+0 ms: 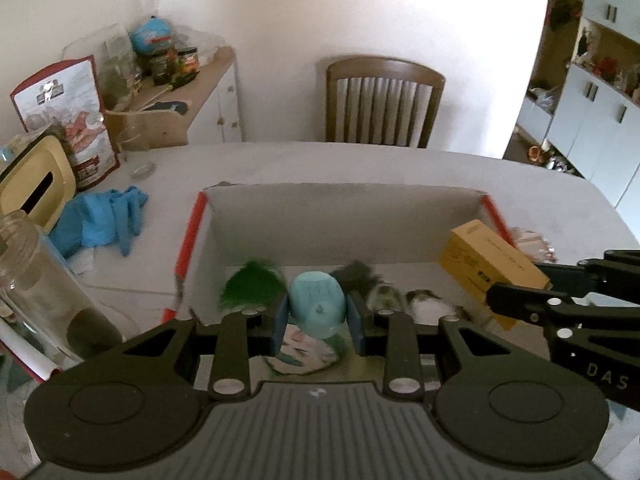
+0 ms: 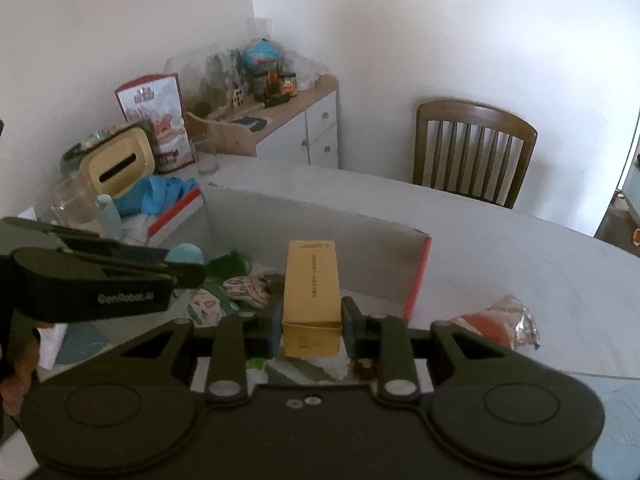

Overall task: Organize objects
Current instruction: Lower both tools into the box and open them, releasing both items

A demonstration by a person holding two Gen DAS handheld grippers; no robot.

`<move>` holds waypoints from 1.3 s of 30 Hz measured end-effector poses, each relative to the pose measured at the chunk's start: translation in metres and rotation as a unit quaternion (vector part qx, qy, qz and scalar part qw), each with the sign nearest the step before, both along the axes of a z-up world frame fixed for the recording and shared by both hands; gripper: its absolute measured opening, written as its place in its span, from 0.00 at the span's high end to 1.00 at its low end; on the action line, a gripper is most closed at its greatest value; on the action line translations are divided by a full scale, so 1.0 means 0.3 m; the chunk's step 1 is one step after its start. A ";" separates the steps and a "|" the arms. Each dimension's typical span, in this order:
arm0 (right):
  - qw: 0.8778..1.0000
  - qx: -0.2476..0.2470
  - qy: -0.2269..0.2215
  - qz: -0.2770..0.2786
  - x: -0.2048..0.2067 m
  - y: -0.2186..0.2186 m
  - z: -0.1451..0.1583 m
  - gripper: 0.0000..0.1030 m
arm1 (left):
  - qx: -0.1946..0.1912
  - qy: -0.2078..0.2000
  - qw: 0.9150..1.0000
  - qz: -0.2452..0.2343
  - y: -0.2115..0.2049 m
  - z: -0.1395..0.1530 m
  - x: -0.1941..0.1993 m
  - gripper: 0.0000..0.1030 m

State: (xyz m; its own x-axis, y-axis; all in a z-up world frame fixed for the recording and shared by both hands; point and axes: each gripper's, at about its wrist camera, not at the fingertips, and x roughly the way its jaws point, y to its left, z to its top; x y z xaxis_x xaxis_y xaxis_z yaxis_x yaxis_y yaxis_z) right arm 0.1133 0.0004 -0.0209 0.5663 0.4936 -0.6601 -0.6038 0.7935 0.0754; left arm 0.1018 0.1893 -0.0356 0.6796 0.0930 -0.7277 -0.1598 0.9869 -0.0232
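Two tools | left (image 1: 318, 316) grips one blue egg (image 1: 317, 308) | right (image 2: 311, 326) grips one yellow carton (image 2: 312, 292)

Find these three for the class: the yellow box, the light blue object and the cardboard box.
yellow box (image 2: 311, 280), right wrist view, top face.
light blue object (image 1: 317, 300), left wrist view, rounded front.
cardboard box (image 1: 344, 216), left wrist view, inner back wall.
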 end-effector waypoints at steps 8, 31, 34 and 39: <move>0.999 -0.039 0.000 0.010 0.036 0.099 -0.073 0.73 | -0.009 0.039 0.999 -0.002 0.064 -0.078 0.080 0.70; 0.994 -0.099 0.007 0.035 0.050 0.192 -0.180 0.73 | 0.012 0.118 0.992 -0.043 0.042 -0.193 0.203 0.70; 0.995 -0.097 0.013 0.035 0.054 0.188 -0.180 0.73 | 0.015 0.119 0.992 -0.043 0.039 -0.196 0.203 0.70; 0.995 -0.089 0.020 0.032 0.055 0.173 -0.176 0.72 | 0.028 0.118 0.991 -0.047 0.027 -0.195 0.198 0.69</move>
State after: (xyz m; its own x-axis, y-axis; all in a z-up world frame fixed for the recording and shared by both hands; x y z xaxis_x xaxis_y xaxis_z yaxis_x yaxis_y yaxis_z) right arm 0.1298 0.0522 -0.0737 0.5082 0.4012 -0.7621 -0.6535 0.7560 -0.0378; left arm 0.1611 0.1975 -0.0941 0.4987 0.0810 -0.8630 -0.0606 0.9964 0.0585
